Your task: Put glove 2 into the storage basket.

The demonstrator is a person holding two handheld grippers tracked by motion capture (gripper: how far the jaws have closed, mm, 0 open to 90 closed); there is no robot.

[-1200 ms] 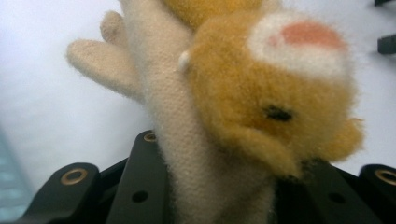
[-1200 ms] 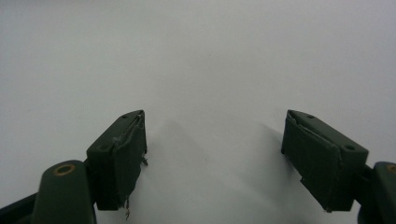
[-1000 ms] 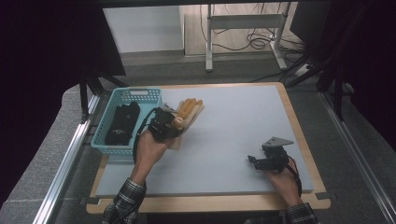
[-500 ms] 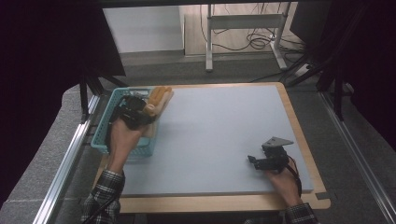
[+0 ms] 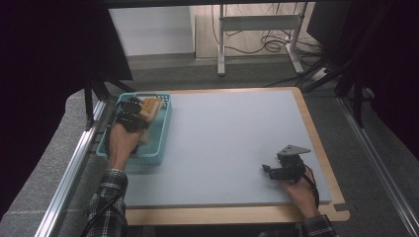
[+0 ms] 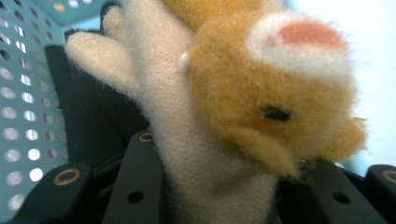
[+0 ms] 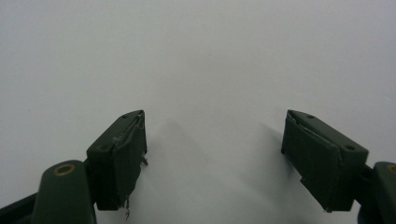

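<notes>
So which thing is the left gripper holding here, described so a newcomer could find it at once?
Start at the grey table and go to the teal basket at its far left. Above the basket, the left gripper holds a plush toy. Its soft orange and cream fur sets it apart from the dark thing lying in the basket.

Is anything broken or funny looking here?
Yes, a little. On the right claw, the pad on one finger looks frayed, with its edge peeling and small threads hanging loose. The plush toy in the left claw over the teal basket looks fine.
</notes>
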